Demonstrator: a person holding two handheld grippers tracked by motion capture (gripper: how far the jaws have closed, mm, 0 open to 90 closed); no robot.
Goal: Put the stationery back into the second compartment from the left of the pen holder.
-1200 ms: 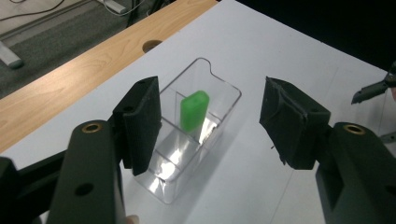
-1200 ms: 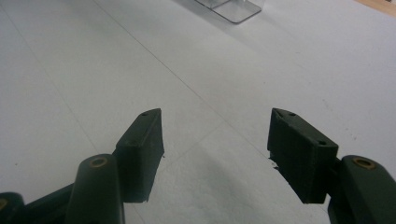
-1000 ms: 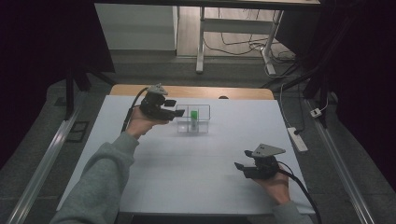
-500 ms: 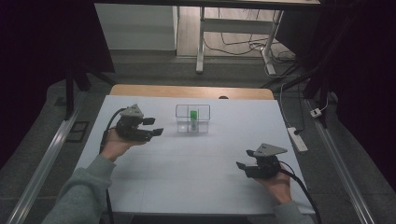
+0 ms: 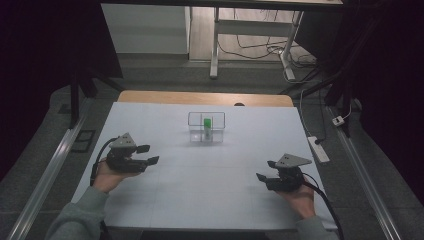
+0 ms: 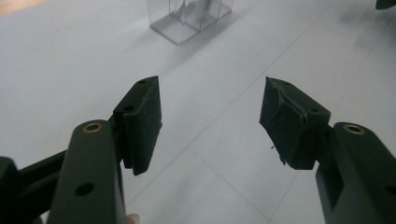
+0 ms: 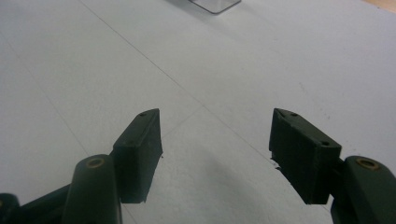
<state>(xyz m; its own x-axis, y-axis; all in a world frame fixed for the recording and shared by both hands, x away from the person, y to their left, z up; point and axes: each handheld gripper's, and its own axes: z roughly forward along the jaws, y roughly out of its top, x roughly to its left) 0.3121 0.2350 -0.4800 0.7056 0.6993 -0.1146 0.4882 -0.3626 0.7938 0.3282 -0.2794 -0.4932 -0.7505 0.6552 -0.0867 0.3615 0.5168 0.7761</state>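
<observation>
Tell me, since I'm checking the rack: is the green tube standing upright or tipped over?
Upright. The green tube stands vertically inside the clear rack in the high view.

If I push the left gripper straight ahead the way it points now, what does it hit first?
Probably nothing soon: the open left gripper faces bare white table. The clear plastic compartment box sits ahead, slightly left of its line, so it might clip it; depth is unclear.

The tabletop (image 5: 200,190) has a matt, smooth white sheet over it, with bare wood along its 12 o'clock edge. The clear box (image 5: 206,128) looks like glossy transparent plastic. The left gripper (image 6: 210,121) has matt black jaws with brass-coloured metal inserts, its pads slightly rough.
</observation>
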